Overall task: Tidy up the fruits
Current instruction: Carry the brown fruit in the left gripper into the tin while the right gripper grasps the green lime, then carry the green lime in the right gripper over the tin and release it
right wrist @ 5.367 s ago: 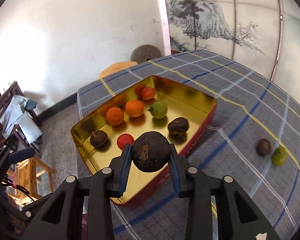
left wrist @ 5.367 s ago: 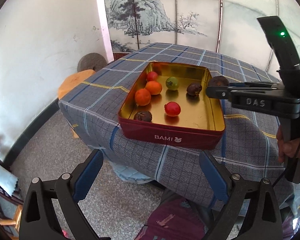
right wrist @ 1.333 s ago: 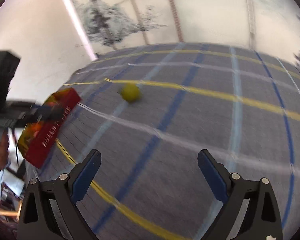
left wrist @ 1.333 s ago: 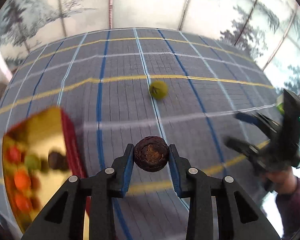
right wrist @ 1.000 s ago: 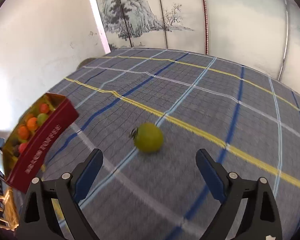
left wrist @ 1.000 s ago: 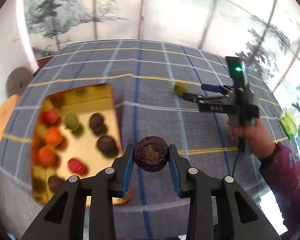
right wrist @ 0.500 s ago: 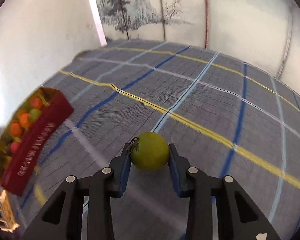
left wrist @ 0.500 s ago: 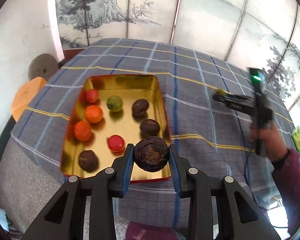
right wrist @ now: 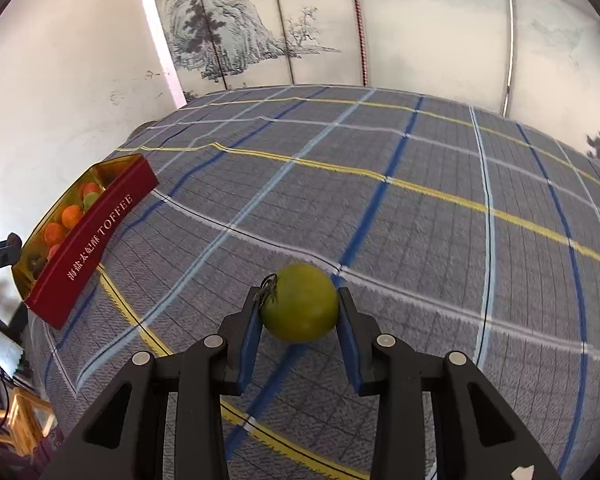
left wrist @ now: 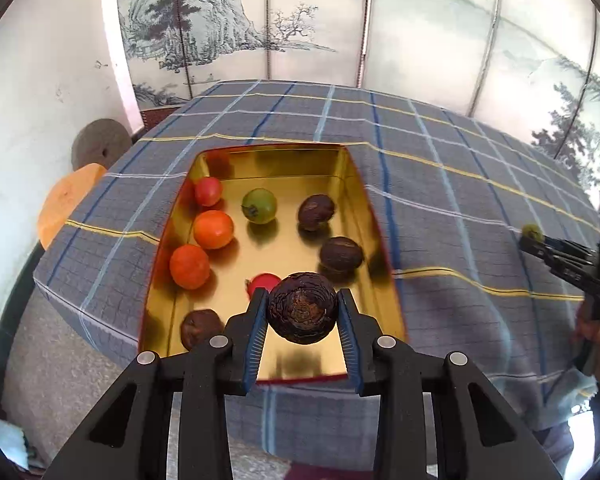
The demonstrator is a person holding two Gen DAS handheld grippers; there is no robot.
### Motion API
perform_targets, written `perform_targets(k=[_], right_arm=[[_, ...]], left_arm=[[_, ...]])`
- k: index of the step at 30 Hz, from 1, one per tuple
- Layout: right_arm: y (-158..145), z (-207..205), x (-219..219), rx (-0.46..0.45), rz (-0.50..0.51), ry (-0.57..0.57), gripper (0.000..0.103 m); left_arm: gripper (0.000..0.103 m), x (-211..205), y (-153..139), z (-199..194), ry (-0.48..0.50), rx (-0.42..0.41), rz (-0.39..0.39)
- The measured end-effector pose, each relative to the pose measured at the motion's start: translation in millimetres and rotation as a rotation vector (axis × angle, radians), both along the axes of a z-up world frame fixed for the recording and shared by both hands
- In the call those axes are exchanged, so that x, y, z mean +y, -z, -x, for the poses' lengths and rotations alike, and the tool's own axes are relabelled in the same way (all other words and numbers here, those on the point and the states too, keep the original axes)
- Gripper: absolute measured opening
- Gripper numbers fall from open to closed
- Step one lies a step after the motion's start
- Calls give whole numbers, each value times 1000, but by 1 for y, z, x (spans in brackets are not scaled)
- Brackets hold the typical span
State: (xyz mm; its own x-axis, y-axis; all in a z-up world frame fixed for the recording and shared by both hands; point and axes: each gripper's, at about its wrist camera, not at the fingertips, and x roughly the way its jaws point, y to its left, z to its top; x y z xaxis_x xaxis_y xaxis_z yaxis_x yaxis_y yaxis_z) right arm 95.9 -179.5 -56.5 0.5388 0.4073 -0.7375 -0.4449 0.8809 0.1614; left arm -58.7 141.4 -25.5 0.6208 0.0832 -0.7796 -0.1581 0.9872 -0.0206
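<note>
Fruits mostly gathered: seven in gold tin (left wrist: 352,184). Left gripper (left wrist: 302,312) jaws clamp dark fruit (left wrist: 302,307) over tin's 6 o'clock edge; right gripper (right wrist: 299,308) jaws grasp green tomato (right wrist: 299,302) above worktop (right wrist: 440,220), awaiting delivery.

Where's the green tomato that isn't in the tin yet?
In the right wrist view the green tomato sits clamped in the right gripper, low in the centre over the plaid tablecloth, well right of the red tin.
</note>
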Motion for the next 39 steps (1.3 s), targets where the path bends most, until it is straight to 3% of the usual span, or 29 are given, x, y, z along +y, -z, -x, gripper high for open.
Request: perform_targets(k=[25,28,30,39], right_arm=[[5,1,7,9,22,10,33],[5,0,6,10,22,9,33],[5,1,6,9,23,9,33],[5,0,5,9,22,7,33]], left_arm=[[38,11,25,-40,-31,10,-123],[51,11,24,-40,-42,9,-151],[68,10,21,-38,-62,-5,-184],[71,6,11,-29,-78,-36,-216]])
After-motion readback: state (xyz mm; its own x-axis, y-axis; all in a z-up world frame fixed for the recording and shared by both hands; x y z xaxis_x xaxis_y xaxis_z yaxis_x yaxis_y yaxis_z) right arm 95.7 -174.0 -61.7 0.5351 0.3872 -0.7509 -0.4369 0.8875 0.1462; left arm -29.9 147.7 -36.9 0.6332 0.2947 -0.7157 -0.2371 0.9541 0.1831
